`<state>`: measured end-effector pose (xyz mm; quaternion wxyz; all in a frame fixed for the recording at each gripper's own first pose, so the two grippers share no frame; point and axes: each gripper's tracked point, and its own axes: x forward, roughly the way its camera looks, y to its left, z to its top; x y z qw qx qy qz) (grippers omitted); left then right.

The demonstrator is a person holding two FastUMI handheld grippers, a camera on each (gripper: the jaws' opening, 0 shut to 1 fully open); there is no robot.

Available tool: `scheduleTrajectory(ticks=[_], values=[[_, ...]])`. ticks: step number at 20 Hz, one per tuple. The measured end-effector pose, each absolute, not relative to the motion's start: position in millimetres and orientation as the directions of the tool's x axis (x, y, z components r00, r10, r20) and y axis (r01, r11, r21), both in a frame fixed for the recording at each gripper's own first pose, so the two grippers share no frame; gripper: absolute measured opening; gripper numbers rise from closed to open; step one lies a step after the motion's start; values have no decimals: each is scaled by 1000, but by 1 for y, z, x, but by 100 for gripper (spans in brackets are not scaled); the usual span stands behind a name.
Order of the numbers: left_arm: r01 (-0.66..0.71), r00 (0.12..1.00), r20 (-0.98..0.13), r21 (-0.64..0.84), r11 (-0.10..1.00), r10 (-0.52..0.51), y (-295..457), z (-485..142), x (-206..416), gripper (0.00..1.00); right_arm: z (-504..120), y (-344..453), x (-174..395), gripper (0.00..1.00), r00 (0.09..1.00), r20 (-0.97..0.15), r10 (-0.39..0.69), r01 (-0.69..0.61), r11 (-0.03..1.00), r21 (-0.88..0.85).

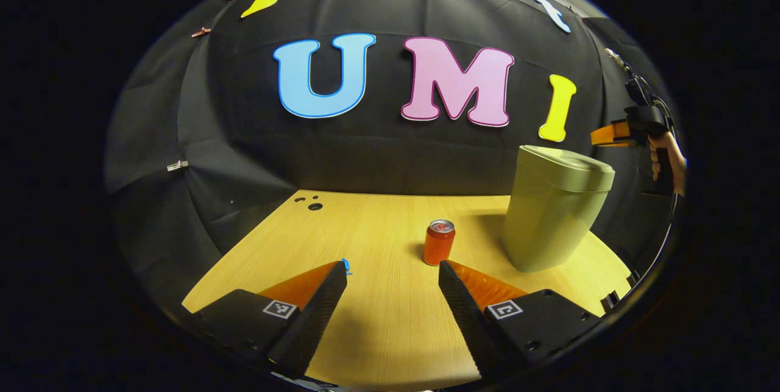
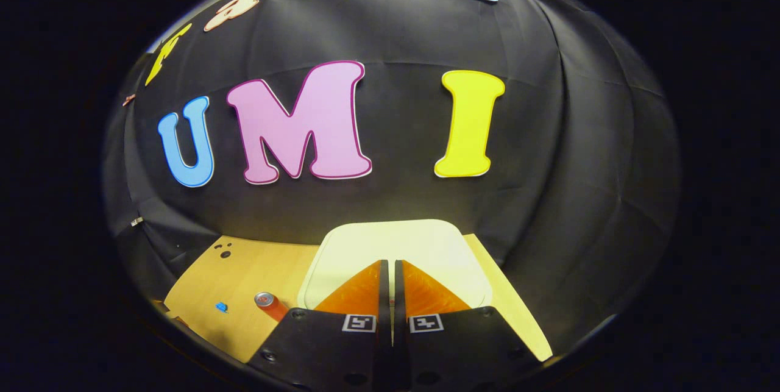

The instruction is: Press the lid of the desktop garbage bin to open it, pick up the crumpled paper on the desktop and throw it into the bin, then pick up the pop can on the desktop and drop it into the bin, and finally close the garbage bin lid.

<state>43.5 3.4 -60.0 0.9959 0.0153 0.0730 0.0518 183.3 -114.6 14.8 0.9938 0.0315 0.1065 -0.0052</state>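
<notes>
A pale green bin [image 1: 557,212] with its lid down stands at the right of the wooden table [image 1: 378,319]. An orange pop can [image 1: 439,242] stands upright just left of it. My left gripper [image 1: 393,273] is open low over the table, the can a little beyond its right fingertip. In the right gripper view, my right gripper [image 2: 390,264] is shut with nothing between its fingers, held above the bin's lid [image 2: 396,245]. The can [image 2: 271,305] shows at the lower left there. In the left gripper view a hand [image 1: 667,160] holds that gripper above and right of the bin.
A small blue mark [image 1: 346,266] lies on the table by my left fingertip, also seen as a blue speck [image 2: 221,306] in the right gripper view. Dark holes [image 1: 311,203] sit at the table's far left corner. Black cloth walls close the booth behind.
</notes>
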Motion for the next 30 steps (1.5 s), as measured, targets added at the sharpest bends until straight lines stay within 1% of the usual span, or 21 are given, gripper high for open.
scheduleTrajectory(ticks=[6,13,17,21,23,26,30], values=[[-117,982,-142,31,993,121,9,-60,45,97,-14,-113,178,5,962,-273,-8,26,998,59],[-104,983,-148,38,994,108,10,-63,53,98,-16,-115,178,5,962,-272,-14,24,999,36],[-92,983,-154,61,994,101,11,-65,52,97,-19,-114,179,5,957,-290,-5,34,995,96],[-92,983,-153,69,993,101,15,-68,53,97,-19,-114,179,5,956,-292,-14,45,994,98],[-95,982,-157,51,994,102,17,-69,55,97,-8,-115,179,6,964,-266,-26,56,993,106],[-91,984,-151,32,995,95,19,-62,58,97,2,-110,173,5,960,-281,-20,53,992,111],[-78,988,-130,36,996,82,23,-56,57,98,55,-110,164,5,985,-165,-44,62,993,105]])
